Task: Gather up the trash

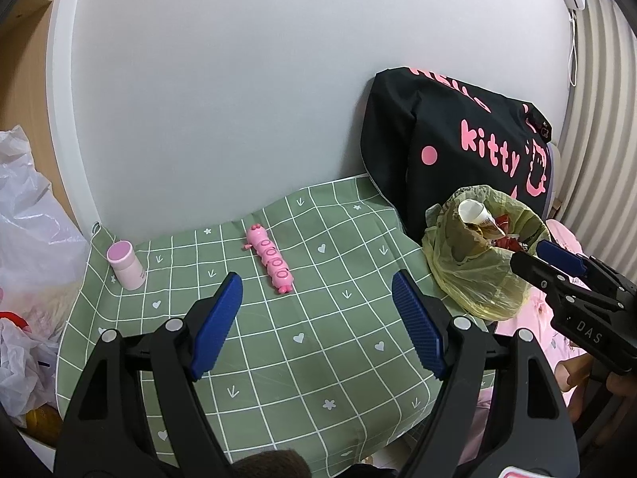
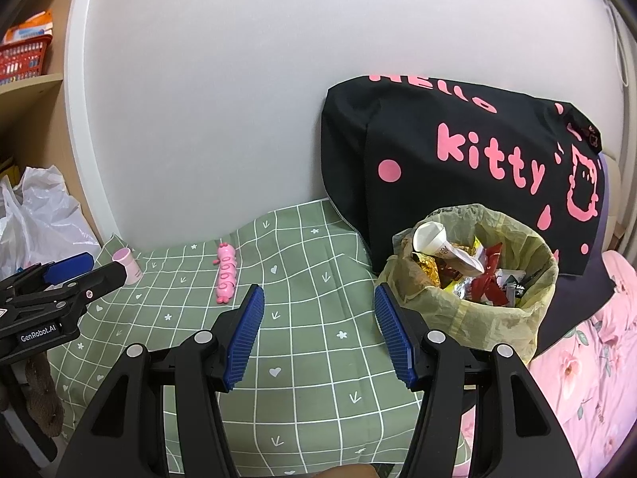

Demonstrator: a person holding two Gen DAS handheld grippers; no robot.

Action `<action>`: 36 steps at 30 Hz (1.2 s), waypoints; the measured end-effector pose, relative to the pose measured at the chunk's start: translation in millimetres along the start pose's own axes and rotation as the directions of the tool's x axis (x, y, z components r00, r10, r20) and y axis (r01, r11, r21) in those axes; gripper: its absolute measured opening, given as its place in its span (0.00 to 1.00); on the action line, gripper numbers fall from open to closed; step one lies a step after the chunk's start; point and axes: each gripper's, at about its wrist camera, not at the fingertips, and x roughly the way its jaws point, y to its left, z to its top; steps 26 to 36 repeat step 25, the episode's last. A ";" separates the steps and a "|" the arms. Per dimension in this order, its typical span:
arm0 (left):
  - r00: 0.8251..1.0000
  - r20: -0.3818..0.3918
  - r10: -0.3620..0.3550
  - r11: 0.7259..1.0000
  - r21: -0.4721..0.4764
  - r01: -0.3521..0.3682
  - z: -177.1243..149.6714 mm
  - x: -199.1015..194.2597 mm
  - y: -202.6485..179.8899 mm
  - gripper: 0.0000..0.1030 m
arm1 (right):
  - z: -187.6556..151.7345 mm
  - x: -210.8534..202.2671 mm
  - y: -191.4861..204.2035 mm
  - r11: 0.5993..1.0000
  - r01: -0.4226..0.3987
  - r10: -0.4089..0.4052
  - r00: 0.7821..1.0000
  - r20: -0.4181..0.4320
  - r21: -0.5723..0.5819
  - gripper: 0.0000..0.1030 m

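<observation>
- In the left wrist view the left gripper [image 1: 318, 318] fills the bottom of the frame, its blue pads spread wide with nothing between them, over the green checked cloth [image 1: 278, 358].
- In the right wrist view the right gripper [image 2: 318, 334] sits low in the frame, its pads likewise spread apart and holding nothing, just left of the trash bag.
- A pink caterpillar toy [image 1: 271, 257] lies on the cloth at the middle of the left wrist view, just beyond the pads.
- A pink-capped bottle [image 1: 125, 265] stands upright at the cloth's left edge, near the wall.
- The yellowish trash bag [image 2: 469, 294] stands open at the right of centre, at the cloth's right edge, holding a crumpled paper cup [image 2: 432, 239] and wrappers [image 2: 487, 279].
- Behind the bag a black Hello Kitty pillow [image 2: 458, 159] leans on the white wall [image 2: 239, 79].
- White plastic bags [image 1: 28, 215] bunch at the left edge.
</observation>
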 end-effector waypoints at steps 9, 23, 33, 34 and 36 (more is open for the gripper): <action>1.000 0.010 -0.013 1.000 0.014 0.013 1.8 0.4 -0.3 0.71 | 0.5 -0.5 -0.3 1.000 0.004 -0.004 1.000 0.003 0.002 0.53; 0.992 -0.122 0.036 0.975 -0.215 -0.061 -9.2 53.1 81.3 0.73 | 2.6 74.9 21.0 0.975 -0.199 0.184 0.972 -0.148 -0.095 0.53; 0.971 -0.174 0.163 0.932 -0.297 -0.210 -25.3 79.1 126.9 0.79 | -3.0 111.7 41.5 0.938 -0.317 0.276 0.926 -0.257 -0.136 0.53; 0.971 -0.174 0.163 0.932 -0.297 -0.210 -25.3 79.1 126.9 0.79 | -3.0 111.7 41.5 0.938 -0.317 0.276 0.926 -0.257 -0.136 0.53; 0.971 -0.174 0.163 0.932 -0.297 -0.210 -25.3 79.1 126.9 0.79 | -3.0 111.7 41.5 0.938 -0.317 0.276 0.926 -0.257 -0.136 0.53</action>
